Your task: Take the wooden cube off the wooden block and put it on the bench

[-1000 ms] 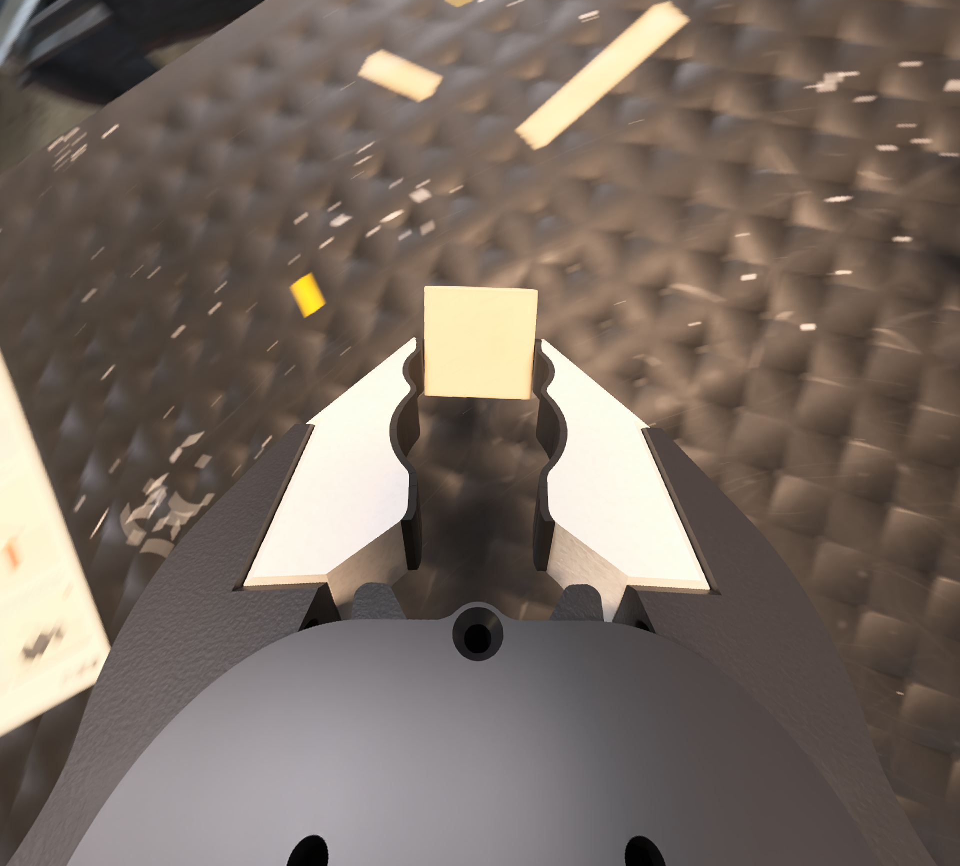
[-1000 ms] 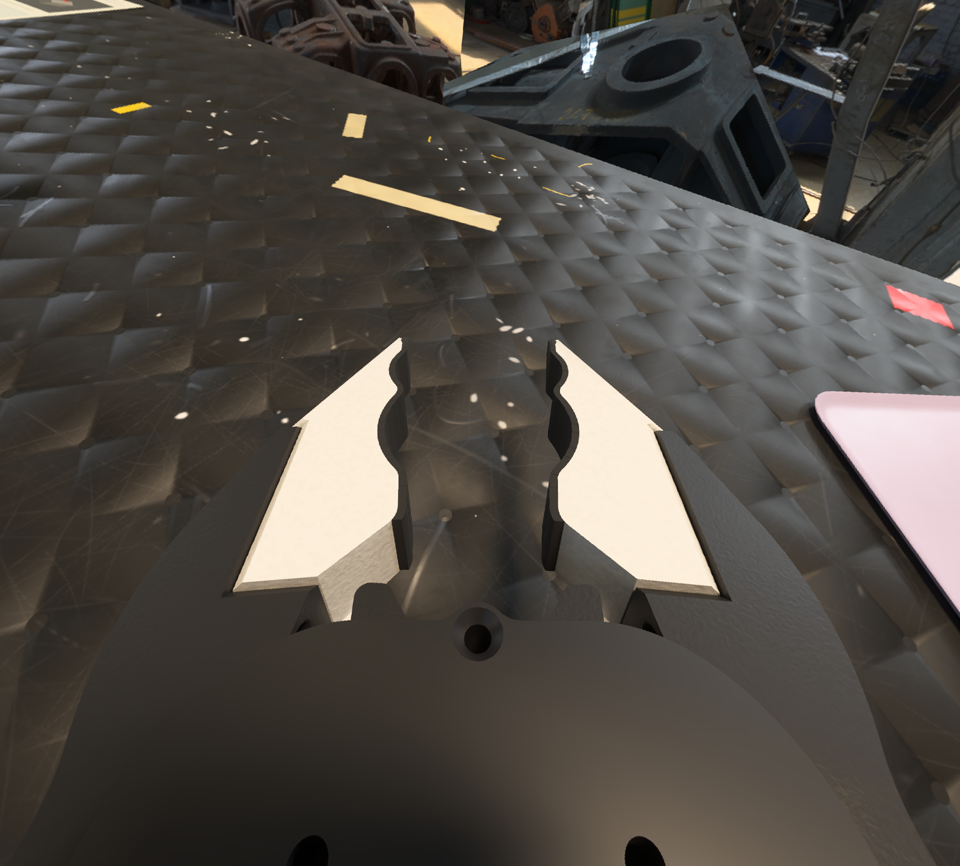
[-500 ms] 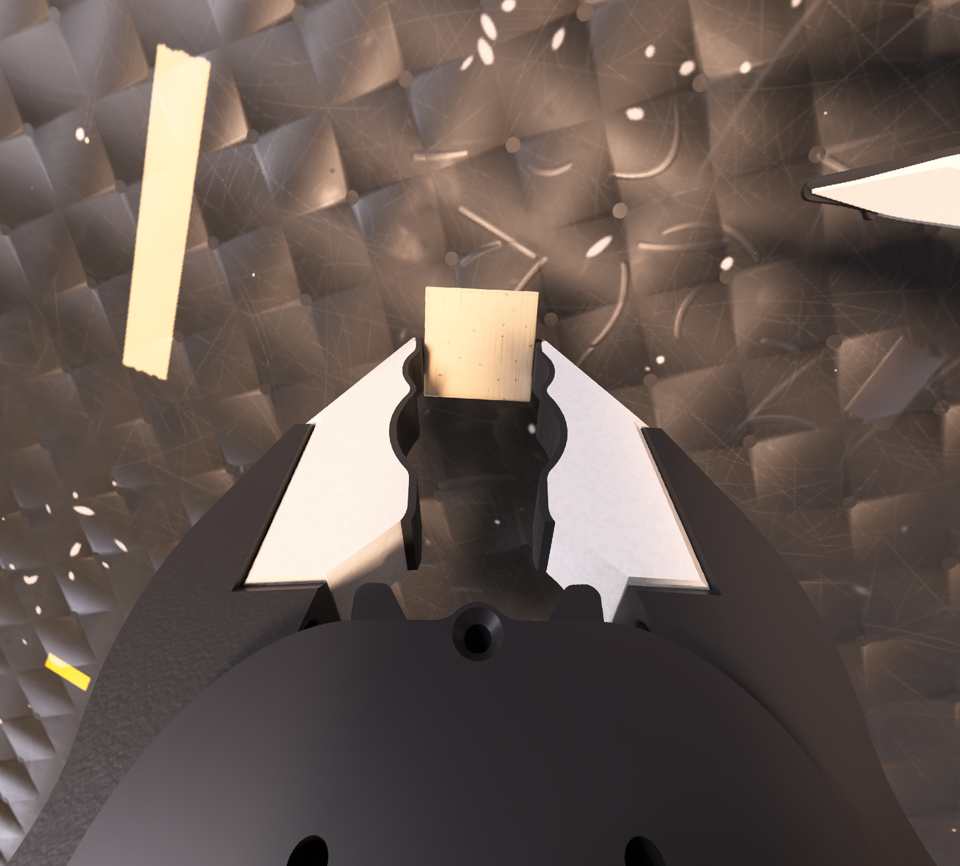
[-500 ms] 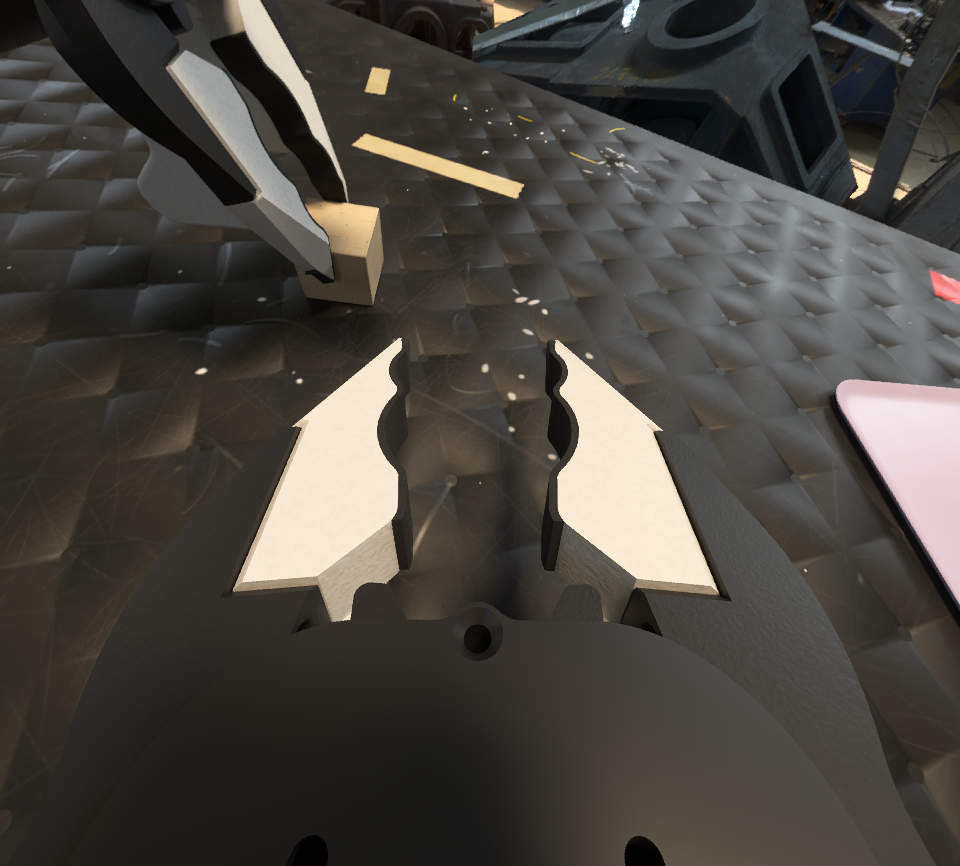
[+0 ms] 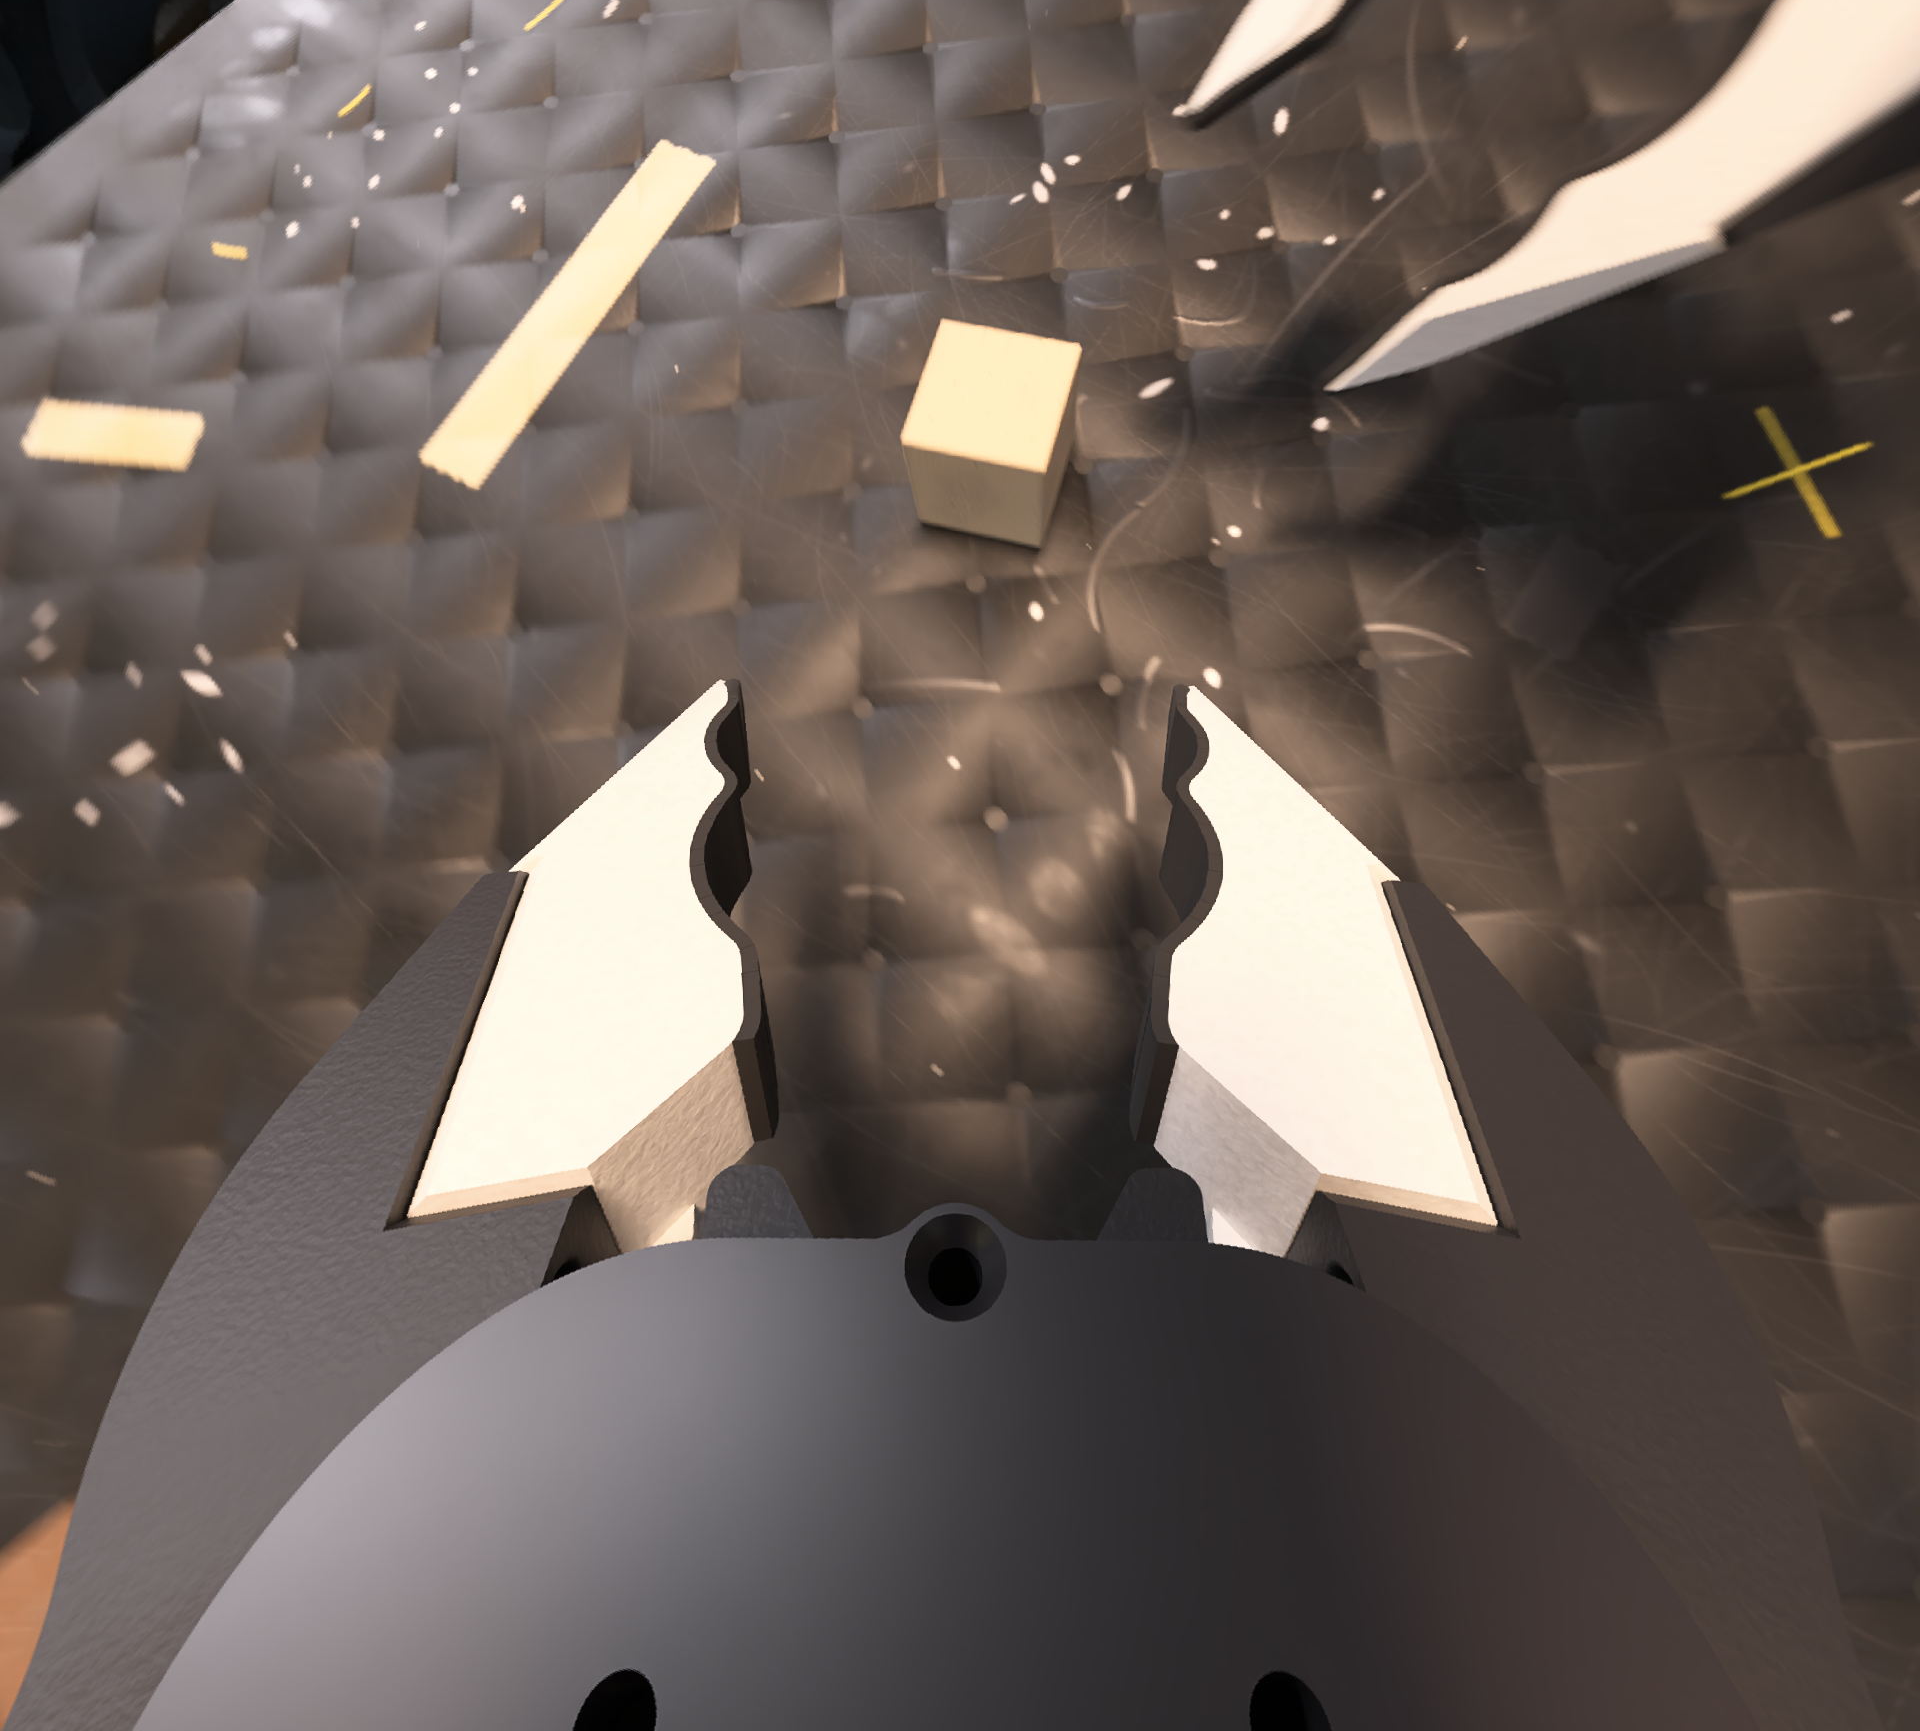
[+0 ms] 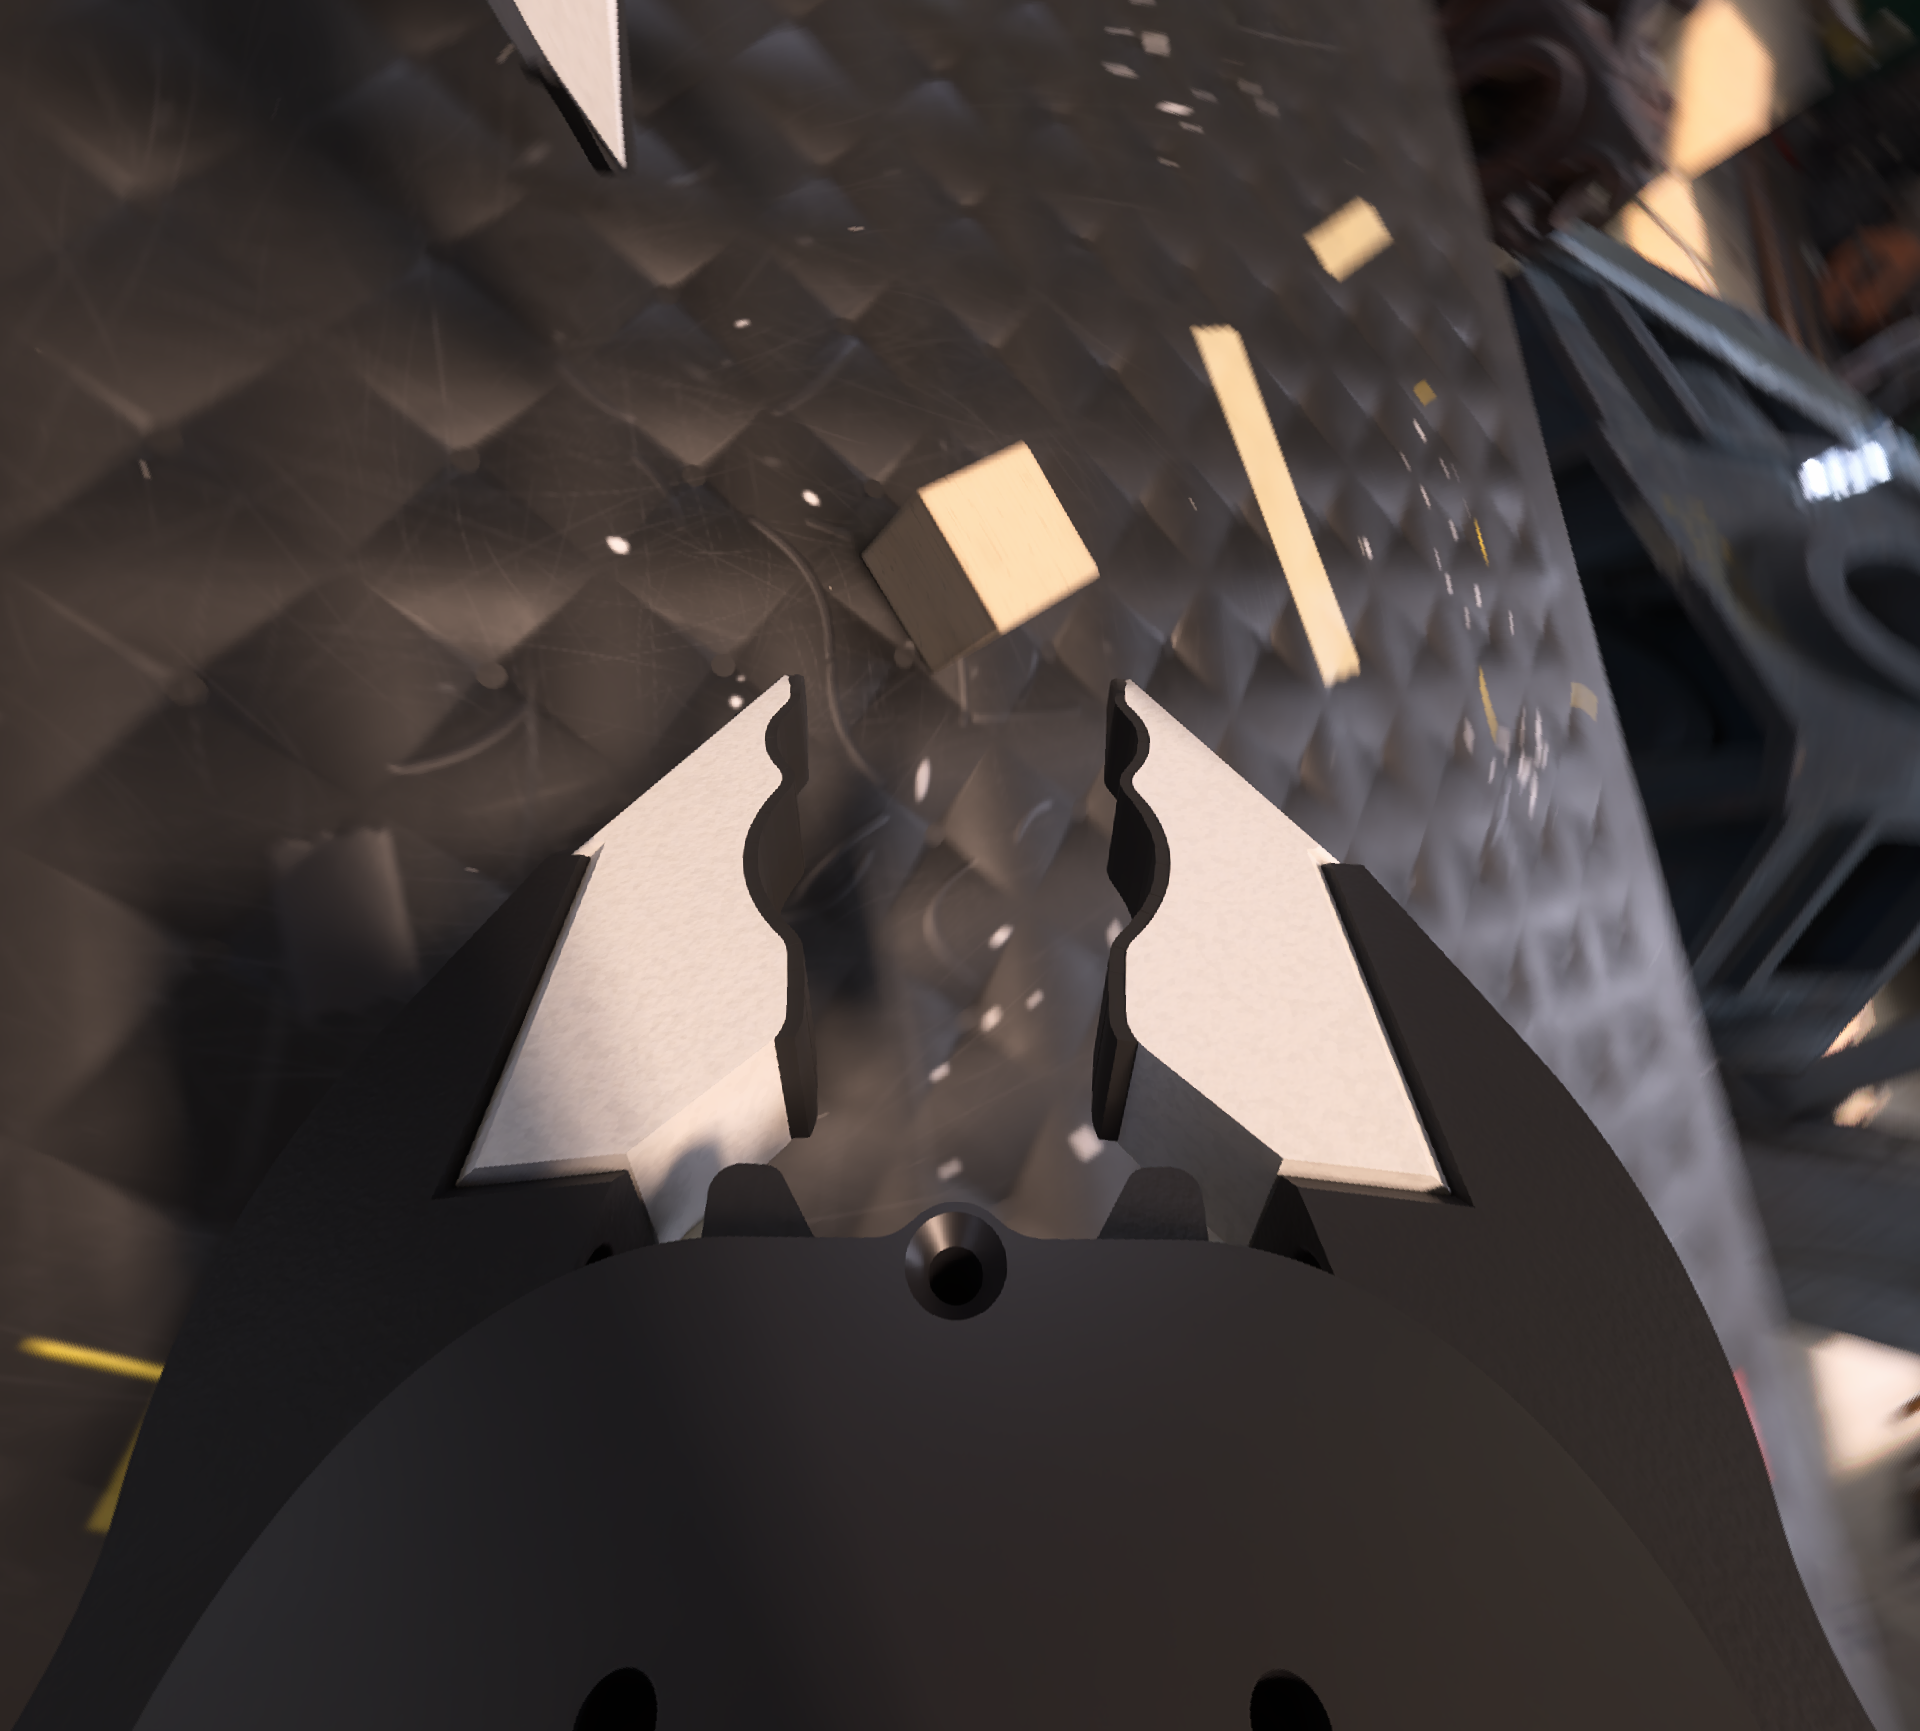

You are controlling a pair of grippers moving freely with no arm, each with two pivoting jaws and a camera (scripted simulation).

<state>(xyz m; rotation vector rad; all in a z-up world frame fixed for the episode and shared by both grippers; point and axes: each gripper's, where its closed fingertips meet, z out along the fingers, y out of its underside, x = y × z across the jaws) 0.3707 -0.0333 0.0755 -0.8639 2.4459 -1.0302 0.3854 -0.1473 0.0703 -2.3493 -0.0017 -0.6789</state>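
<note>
The pale wooden cube [image 5: 987, 434] rests on the dark quilted metal bench [image 5: 727, 850], free of both grippers. My left gripper [image 5: 956, 694] is open and empty, pulled back a short way from the cube. In the right wrist view the cube [image 6: 982, 564] lies just ahead of my right gripper [image 6: 956, 689], which is open and empty. The right gripper [image 5: 1262, 247] also shows at the left wrist view's upper right, beside the cube. The left gripper [image 6: 764, 71] shows at the top of the right wrist view. No wooden block is in view.
A long strip of tan tape [image 5: 566, 310] and a short one [image 5: 114, 434] lie on the bench left of the cube. A yellow cross mark [image 5: 1797, 471] is to its right. The bench edge and dark machinery [image 6: 1714, 642] stand at the right of the right wrist view.
The left gripper opened, let go of the cube and drew back; the cube now sits on the bench. The right gripper turned and moved close to the cube.
</note>
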